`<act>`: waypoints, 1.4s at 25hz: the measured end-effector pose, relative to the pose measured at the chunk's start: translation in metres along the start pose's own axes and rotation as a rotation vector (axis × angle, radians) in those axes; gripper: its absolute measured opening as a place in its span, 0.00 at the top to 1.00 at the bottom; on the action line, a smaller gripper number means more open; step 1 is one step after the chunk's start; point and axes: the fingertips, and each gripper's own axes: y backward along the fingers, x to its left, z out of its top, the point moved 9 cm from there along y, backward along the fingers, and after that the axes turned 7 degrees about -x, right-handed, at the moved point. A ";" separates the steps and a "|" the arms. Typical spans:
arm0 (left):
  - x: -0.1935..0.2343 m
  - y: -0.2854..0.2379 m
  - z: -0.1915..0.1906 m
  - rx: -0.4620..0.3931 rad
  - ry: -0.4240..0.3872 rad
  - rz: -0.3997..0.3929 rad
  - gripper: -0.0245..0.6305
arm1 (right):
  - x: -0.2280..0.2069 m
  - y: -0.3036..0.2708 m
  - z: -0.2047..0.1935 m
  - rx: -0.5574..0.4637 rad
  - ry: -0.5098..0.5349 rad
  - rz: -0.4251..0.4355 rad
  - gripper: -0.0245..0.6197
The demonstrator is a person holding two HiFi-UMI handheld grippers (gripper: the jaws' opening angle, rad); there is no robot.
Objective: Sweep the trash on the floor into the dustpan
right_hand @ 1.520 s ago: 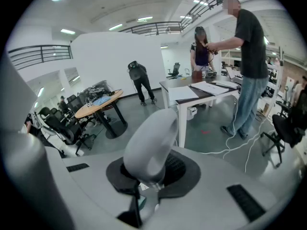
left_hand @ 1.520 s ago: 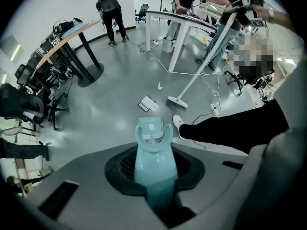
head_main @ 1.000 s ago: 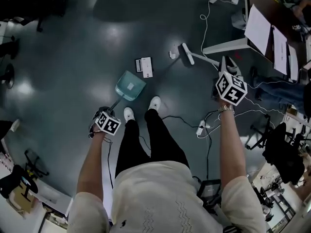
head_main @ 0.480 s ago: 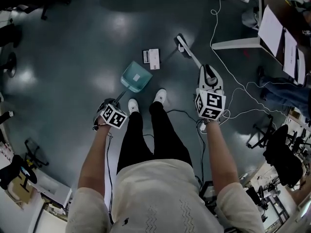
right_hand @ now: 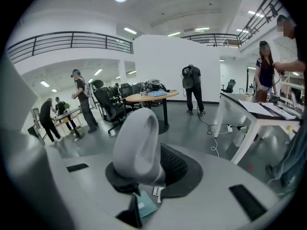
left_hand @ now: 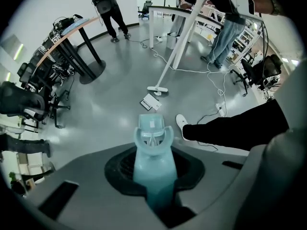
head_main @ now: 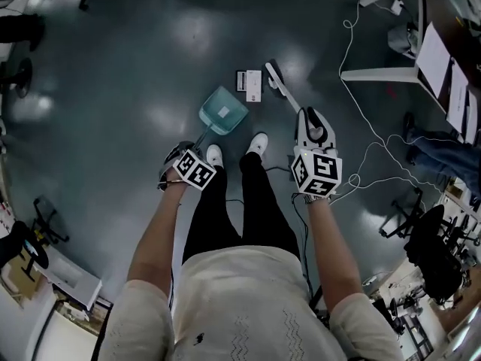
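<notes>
In the head view a teal dustpan (head_main: 223,111) rests on the dark floor ahead of my feet, its long handle held in my left gripper (head_main: 184,159). Just beyond it lies the trash, a flat white box (head_main: 250,83). The white broom (head_main: 279,86) slants across the floor with its head right of the box, and my right gripper (head_main: 310,138) is shut on its grey looped handle (right_hand: 135,146). In the left gripper view the dustpan handle (left_hand: 152,163) sits between the jaws, with the box (left_hand: 150,102) and the broom head (left_hand: 157,90) beyond it.
White cables (head_main: 359,156) trail over the floor to the right, near a white desk leg (head_main: 376,74). My white shoes (head_main: 257,144) stand just behind the dustpan. Office chairs (head_main: 428,247) and desks ring the area, and other people (right_hand: 194,87) stand in the distance.
The broom head has swept left toward the white box, and my right gripper has pulled in closer to my body. The dustpan stays put in my left gripper.
</notes>
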 end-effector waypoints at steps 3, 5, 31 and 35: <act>0.001 -0.002 -0.007 -0.011 0.001 -0.004 0.82 | 0.019 0.003 -0.002 0.003 -0.035 0.009 0.86; 0.002 -0.002 -0.012 -0.011 0.002 -0.001 0.82 | 0.035 0.005 -0.005 0.014 -0.019 0.058 0.86; 0.007 0.000 -0.040 -0.081 0.029 -0.003 0.82 | 0.083 0.020 0.019 0.060 -0.046 0.178 0.86; 0.004 0.006 -0.050 -0.102 0.041 0.002 0.82 | 0.077 0.007 0.055 0.045 -0.037 0.195 0.86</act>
